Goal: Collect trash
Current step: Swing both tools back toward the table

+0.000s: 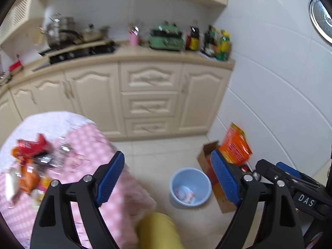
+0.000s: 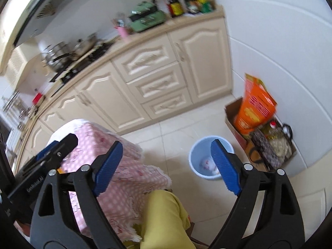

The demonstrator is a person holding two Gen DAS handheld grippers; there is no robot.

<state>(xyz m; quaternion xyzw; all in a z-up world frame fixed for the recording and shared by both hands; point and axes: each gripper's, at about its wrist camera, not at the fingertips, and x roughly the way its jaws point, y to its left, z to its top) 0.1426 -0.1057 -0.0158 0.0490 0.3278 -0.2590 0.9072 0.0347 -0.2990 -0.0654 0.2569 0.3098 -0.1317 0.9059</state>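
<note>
Blue-padded claws (image 1: 168, 178) (image 2: 170, 166) wide apart, empty

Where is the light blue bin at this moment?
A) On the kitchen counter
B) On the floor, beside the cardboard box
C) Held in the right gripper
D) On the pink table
B: the light blue bin stands on the tiled floor next to the cardboard box, apart from the pink-clothed table, and both grippers are open and empty.

Each claw, left claw (image 1: 168, 178) and right claw (image 2: 167, 167), has black triangular-cutout arms, silver pivot screws and ribbed blue finger pads (image 1: 110, 179). White lettering marks each housing. The person's trouser leg (image 2: 164, 217) is yellow.
</note>
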